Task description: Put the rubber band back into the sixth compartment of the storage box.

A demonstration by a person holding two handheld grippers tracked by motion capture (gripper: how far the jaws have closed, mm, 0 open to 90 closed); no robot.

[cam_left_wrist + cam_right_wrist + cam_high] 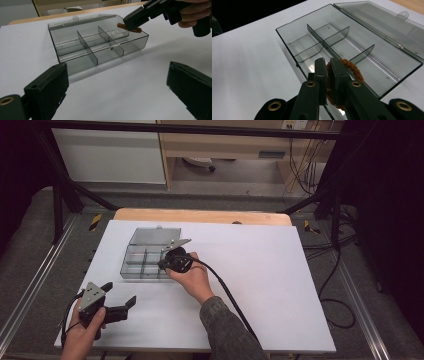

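Right gripper pinches what looks like a brown hair tie over box.

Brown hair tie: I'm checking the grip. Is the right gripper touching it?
Touching. In the right gripper view, the right gripper has its jaws pinched on the brown hair tie, above the open box.

Smoky clear plastic, matt black claws, a fuzzy brown ring.

Your compartment box looks like glossy, see-through grey plastic, with smooth dividers and lid that catch reflections. The brown ring in your right claw looks like cloth or yarn, rough and fuzzy. Both it and your left claw have matt black jaws, seemingly plastic, with brass-coloured metal eyelets at the joints. The surface wears a smooth, matt white sheet over a pale wood edge.
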